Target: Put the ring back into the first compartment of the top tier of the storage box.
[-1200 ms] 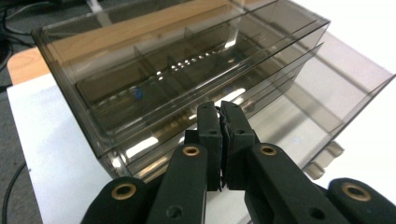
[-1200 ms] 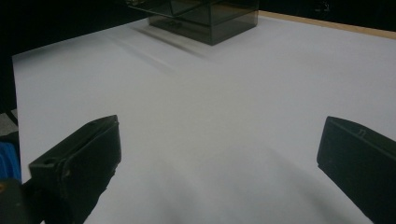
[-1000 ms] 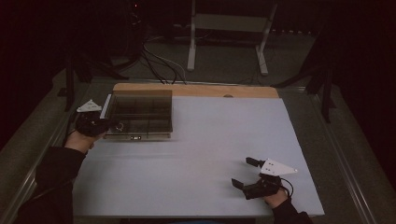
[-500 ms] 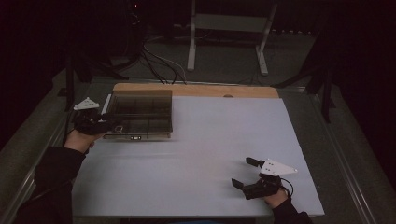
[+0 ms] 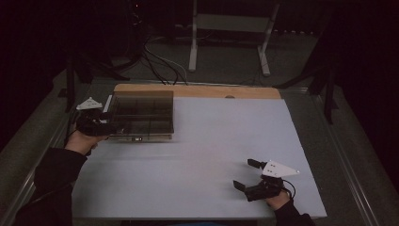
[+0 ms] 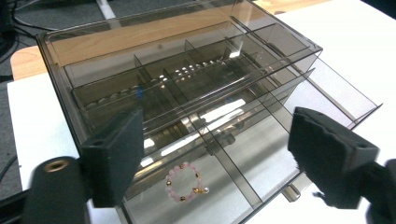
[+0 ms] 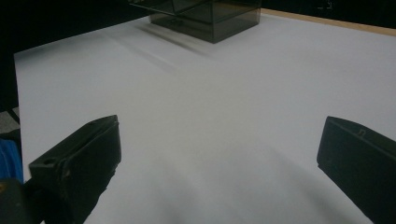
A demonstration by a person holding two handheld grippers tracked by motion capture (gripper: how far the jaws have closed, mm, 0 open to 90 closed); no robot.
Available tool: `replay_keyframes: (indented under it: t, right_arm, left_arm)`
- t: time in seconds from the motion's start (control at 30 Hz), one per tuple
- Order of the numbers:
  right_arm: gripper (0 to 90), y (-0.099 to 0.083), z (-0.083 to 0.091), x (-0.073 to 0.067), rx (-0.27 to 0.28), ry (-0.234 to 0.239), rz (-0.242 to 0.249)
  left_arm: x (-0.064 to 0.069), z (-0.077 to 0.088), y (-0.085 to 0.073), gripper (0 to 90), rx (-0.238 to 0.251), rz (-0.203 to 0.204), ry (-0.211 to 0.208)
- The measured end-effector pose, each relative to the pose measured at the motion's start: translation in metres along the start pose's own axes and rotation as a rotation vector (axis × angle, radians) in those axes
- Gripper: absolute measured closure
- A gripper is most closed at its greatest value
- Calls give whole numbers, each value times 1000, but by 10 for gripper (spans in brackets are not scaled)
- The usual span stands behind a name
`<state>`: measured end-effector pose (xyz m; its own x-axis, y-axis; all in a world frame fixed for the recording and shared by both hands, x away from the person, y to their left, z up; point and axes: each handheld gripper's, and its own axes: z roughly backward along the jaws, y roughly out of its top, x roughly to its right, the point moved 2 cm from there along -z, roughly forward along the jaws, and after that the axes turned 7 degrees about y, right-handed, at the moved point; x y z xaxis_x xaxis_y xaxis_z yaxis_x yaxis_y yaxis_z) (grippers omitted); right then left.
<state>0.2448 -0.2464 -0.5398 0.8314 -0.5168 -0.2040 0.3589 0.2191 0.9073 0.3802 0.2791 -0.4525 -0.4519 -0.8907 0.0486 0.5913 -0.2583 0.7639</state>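
Opening over the last moment, the left gripper (image 6: 212,149) is spreading its fingers, released, over the smoky drawer box (image 5: 142,113) at the desk's (image 5: 197,141) far left, above a pink bead bracelet (image 6: 186,181). Right gripper (image 5: 249,175) is resting released near-right.

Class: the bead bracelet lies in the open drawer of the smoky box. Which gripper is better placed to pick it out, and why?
Left. The left gripper, just opened, frames the bracelet in the drawer; the right gripper hovers far across the table.

White table (image 5: 197,155) (wooden far edge); metal stand (image 5: 228,35), cables (image 5: 160,61) behind.
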Motion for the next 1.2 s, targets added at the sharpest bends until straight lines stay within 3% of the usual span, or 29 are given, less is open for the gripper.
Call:
replay_keyframes:
  t: [0.13, 0.23, 0.5, 0.63, 0.7, 0.83, 1.2]
  right_arm:
    - [0, 0, 0, 1, 2, 2, -5]
    - [0, 0, 0, 1, 4, 3, -5]
    - [0, -1, 0, 1, 3, 5, -4]
    - [0, 0, -1, 1, 6, 6, -4]
    - [0, 0, -1, 1, 4, 5, -4]
    - [0, 0, -1, 1, 5, 7, -7]
    - [0, 1, -3, -1, 0, 10, 1]
  left_arm:
    - [4, -2, 1, 113, 0, -16, -24]
    - [7, -2, 1, 37, 18, -41, -65]
    - [12, 2, 4, 21, 82, -67, -61]
    - [17, 3, 5, 9, 52, -92, -80]
    - [19, 5, 6, 9, 57, -102, -85]
    - [22, 10, 9, 9, 74, -84, -98]
    - [35, 13, 8, 8, 77, -113, -132]
